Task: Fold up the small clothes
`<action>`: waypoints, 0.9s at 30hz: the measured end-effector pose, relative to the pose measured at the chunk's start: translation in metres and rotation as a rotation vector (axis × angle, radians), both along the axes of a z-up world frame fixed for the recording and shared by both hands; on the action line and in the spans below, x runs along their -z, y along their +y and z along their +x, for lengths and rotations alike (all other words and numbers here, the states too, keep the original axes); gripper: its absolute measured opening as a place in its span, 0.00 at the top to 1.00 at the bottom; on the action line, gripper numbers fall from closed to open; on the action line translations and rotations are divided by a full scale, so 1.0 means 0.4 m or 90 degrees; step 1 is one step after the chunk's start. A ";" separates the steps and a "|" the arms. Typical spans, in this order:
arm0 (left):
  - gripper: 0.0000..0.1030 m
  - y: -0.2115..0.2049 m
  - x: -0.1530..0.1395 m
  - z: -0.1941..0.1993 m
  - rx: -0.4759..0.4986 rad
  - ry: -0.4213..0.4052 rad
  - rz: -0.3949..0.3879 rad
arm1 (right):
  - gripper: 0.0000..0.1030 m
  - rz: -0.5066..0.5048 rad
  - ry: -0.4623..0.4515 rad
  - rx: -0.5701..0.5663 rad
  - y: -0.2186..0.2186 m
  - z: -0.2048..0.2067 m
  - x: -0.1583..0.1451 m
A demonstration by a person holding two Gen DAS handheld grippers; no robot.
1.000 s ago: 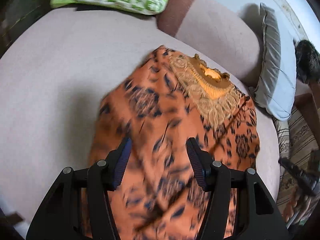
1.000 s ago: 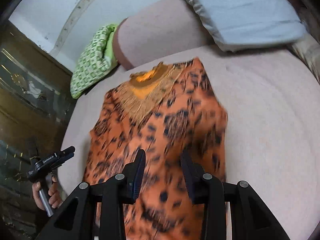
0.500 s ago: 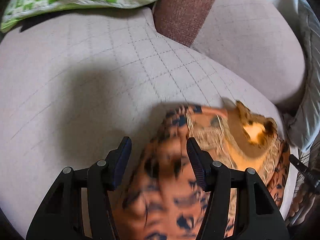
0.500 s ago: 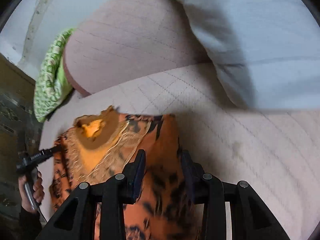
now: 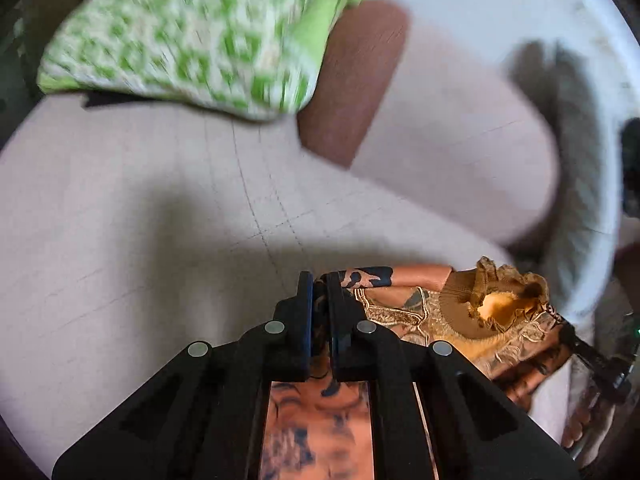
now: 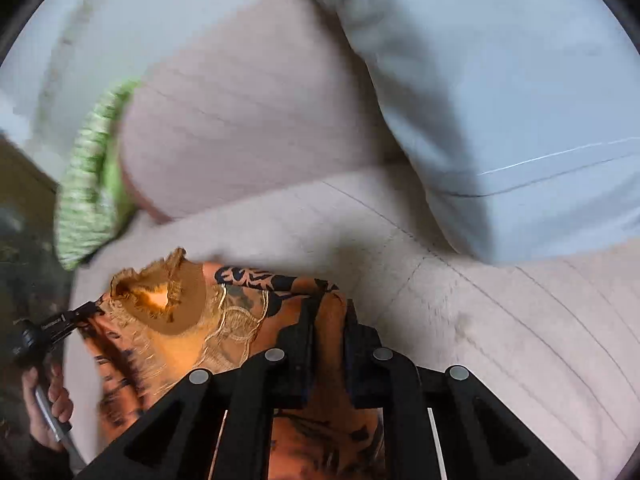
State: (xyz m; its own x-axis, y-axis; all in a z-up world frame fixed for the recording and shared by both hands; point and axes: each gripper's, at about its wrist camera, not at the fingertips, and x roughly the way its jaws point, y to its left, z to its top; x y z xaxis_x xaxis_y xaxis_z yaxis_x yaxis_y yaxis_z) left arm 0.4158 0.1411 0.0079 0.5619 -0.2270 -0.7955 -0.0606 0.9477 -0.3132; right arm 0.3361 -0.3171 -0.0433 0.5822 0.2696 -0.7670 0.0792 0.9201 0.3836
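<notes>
A small orange top with dark leopard print and a gold embroidered neckline lies on a pale pink quilted sofa seat (image 5: 140, 208). In the left wrist view my left gripper (image 5: 319, 280) is shut on the top (image 5: 424, 312) at its upper left shoulder edge. In the right wrist view my right gripper (image 6: 328, 308) has its jaws closed to a narrow gap with the top (image 6: 224, 320) pinched between them at the other shoulder. The neckline opening (image 6: 160, 300) sits between the two grips. The lower part of the top is hidden under the grippers.
A green patterned cushion (image 5: 192, 36) lies at the back left. A pale blue-grey pillow (image 6: 500, 92) leans at the right on the sofa back (image 6: 248, 128). A brown bolster end (image 5: 352, 84) sits behind the seat. The person's hand (image 6: 48, 396) shows at the left.
Both grippers went forward from the top's lower part to its shoulders and closed on the fabric there. The left was open half a second ago and is now shut.
</notes>
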 end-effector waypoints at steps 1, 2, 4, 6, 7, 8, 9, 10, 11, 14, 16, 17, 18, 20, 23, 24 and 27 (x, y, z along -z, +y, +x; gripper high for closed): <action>0.95 0.009 -0.038 -0.053 0.002 -0.022 -0.006 | 0.89 -0.001 -0.014 -0.007 0.002 -0.049 -0.031; 0.95 0.025 -0.083 -0.130 0.006 -0.048 -0.012 | 0.89 0.002 -0.030 -0.015 0.002 -0.105 -0.064; 0.95 0.042 -0.130 -0.239 0.011 -0.074 -0.021 | 0.89 0.010 -0.056 -0.028 0.001 -0.231 -0.120; 0.95 0.066 -0.162 -0.380 0.016 -0.097 -0.027 | 0.89 0.032 -0.078 -0.034 -0.002 -0.380 -0.157; 0.95 0.077 -0.163 -0.443 0.014 -0.101 -0.031 | 0.89 0.039 -0.081 -0.037 -0.001 -0.440 -0.164; 0.95 0.088 -0.157 -0.502 0.011 -0.097 -0.037 | 0.89 0.049 -0.078 -0.039 0.002 -0.529 -0.164; 0.95 0.098 -0.137 -0.569 0.006 -0.083 -0.045 | 0.89 0.059 -0.070 -0.039 0.015 -0.597 -0.153; 0.95 0.111 -0.102 -0.639 -0.008 -0.068 -0.052 | 0.89 0.064 -0.058 -0.038 0.021 -0.640 -0.135; 0.95 0.117 -0.062 -0.683 -0.022 -0.046 -0.055 | 0.89 0.066 -0.037 -0.032 0.036 -0.692 -0.111; 0.95 0.123 0.101 -0.755 -0.069 0.065 -0.075 | 0.89 0.040 0.037 0.020 0.071 -0.839 0.021; 0.95 0.116 0.212 -0.782 -0.095 0.133 -0.053 | 0.89 -0.012 0.103 0.047 0.099 -0.860 0.106; 0.95 0.120 0.251 -0.793 -0.107 0.151 -0.064 | 0.89 -0.023 0.125 0.045 0.110 -0.857 0.134; 0.95 0.125 0.257 -0.802 -0.113 0.137 -0.075 | 0.89 -0.051 0.132 0.034 0.121 -0.853 0.144; 0.94 0.134 0.227 -0.817 -0.110 0.110 -0.105 | 0.89 -0.055 0.114 0.032 0.116 -0.860 0.126; 0.92 0.140 0.204 -0.857 -0.094 0.101 -0.119 | 0.88 -0.031 0.109 0.033 0.089 -0.882 0.121; 0.92 0.145 0.206 -0.870 -0.093 0.106 -0.123 | 0.87 -0.011 0.114 0.043 0.078 -0.900 0.125; 0.92 0.163 0.218 -0.916 -0.100 0.131 -0.178 | 0.82 0.061 0.103 0.064 0.055 -0.961 0.123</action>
